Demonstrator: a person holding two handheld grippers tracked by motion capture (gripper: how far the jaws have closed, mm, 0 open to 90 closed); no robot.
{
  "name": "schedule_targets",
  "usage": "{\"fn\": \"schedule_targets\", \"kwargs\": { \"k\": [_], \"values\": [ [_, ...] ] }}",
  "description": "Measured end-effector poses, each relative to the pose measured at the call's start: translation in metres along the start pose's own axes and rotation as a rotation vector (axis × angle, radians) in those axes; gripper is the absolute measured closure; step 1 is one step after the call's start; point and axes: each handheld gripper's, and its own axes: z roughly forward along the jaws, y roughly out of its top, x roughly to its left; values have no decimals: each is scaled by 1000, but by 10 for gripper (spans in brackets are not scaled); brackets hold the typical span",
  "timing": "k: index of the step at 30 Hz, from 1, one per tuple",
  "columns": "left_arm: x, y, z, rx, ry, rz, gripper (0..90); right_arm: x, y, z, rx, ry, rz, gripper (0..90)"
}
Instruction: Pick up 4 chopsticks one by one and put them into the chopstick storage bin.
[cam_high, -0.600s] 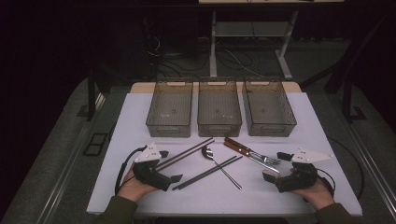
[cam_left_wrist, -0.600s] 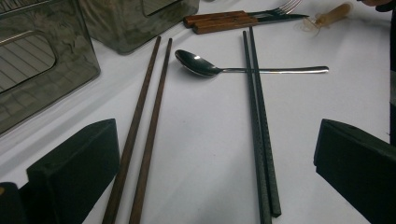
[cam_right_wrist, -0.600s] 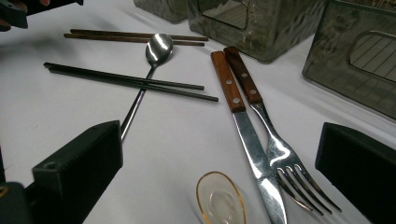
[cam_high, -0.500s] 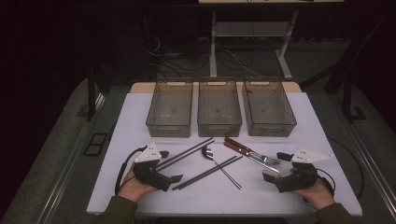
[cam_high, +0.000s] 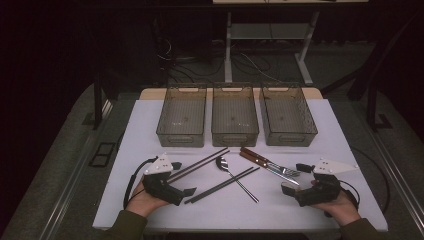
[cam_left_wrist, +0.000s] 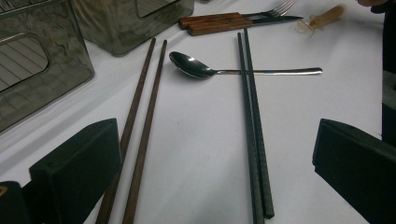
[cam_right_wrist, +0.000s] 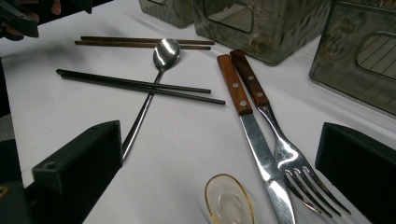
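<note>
Nothing moved; both tongs (cam_high: 187, 191) (cam_high: 296, 178) gape empty; 3 bins (cam_high: 182, 137), 4 chopsticks (cam_high: 222, 184), 1 spoon (cam_high: 223, 163).

Spoon (cam_left_wrist: 196, 67) was glossy polished metal; brown chopsticks (cam_left_wrist: 140, 126) beside it looked matt wood; black chopsticks (cam_left_wrist: 254, 135) crossing its handle matt, textured; bins (cam_high: 235, 112) behind it smoky translucent plastic.

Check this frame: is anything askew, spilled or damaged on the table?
Nothing spilled or broken. The one untidy spot: the black chopsticks lie across the spoon handle, so they overlap. The knife and fork lie neatly side by side, and the three bins stand empty in a row.
</note>
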Motion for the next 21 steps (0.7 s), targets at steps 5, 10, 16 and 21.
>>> {"fn": "schedule_targets", "kwargs": {
  "k": [5, 10, 16, 21],
  "values": [
    [1, 1, 1, -3, 1, 0, 2, 0, 0, -1, -5, 1, 5, 6],
    [4, 4, 1, 1, 5, 2, 7, 0, 0, -1, -6, 7, 8, 6],
    [7, 7, 3, -6, 6, -3, 15, 0, -1, 0, -2, 6, 5, 6],
    [10, 11, 6, -10, 9, 1, 25, 0, 0, 0, -7, 8, 9, 6]
  ]
}}
